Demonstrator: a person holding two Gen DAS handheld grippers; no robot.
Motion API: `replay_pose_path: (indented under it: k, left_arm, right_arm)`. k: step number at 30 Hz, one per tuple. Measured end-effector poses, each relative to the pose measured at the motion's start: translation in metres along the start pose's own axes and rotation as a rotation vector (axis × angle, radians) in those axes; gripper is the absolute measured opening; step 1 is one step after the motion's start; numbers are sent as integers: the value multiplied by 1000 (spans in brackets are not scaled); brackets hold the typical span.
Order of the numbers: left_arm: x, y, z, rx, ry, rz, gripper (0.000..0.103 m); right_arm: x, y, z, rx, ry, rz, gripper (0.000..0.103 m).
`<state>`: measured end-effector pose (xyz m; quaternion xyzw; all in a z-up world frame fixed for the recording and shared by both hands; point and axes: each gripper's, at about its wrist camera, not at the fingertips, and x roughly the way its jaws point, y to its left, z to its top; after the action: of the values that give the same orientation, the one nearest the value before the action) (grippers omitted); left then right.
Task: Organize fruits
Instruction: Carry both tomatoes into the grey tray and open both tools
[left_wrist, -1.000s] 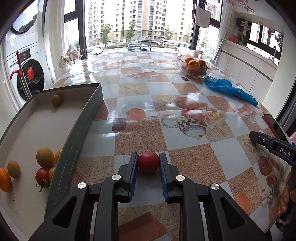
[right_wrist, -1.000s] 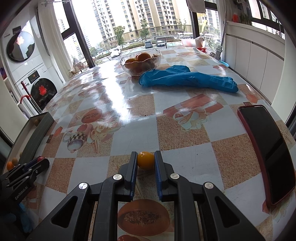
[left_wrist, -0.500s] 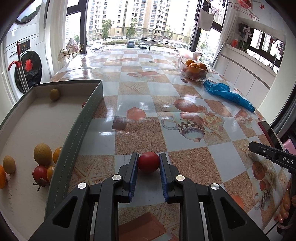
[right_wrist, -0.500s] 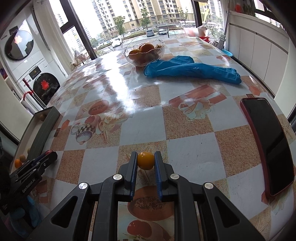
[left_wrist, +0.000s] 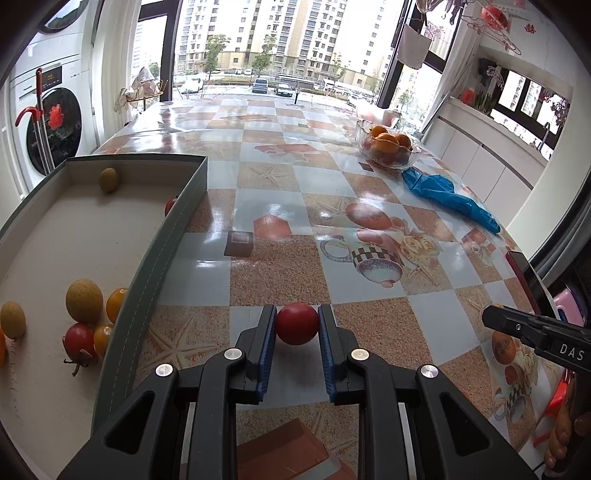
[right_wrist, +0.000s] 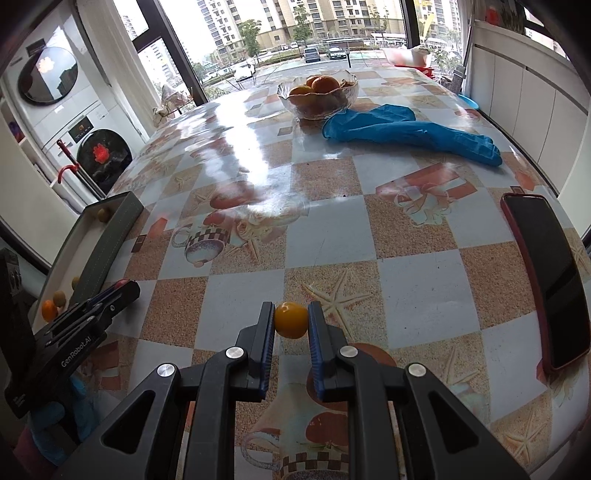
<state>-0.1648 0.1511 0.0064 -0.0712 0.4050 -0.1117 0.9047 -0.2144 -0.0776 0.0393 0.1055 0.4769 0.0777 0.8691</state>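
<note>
Right gripper (right_wrist: 291, 325) has lifted, clamping a yellow tomato (right_wrist: 291, 319); left gripper (left_wrist: 297, 328) grasps a red tomato (left_wrist: 297, 323) beside the tray (left_wrist: 155, 258).

Small red fruit (left_wrist: 170, 205) half behind tray wall (left_wrist: 147, 273); phone (left_wrist: 526, 273) cut by edge.

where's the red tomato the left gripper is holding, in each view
Left wrist: the red tomato sits low centre, pinched in the left gripper.
Right wrist: only a sliver of it shows at the left edge, at that gripper's tip.
Shared landmark: the glass fruit bowl on the far side of the table.
</note>
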Motion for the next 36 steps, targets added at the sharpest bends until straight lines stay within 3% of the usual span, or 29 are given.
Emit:
replay_pose_path:
  k: [12,20,27,36]
  left_arm:
    - [-52,15,11,-23,-97,-25,24]
    - [-88,65,8,-93,-178,133,24]
    - [-92,99,-11,-130,-157,246,24]
    - [-83,118,-26,-162,-102,278,24]
  right_arm:
    - [6,50,9,-95,6,56,19]
    - [25,82,-3,-132,59,106,19]
    - [29,159,12,-263,58,214,19]
    - [54,265,10,-440,109,325,19]
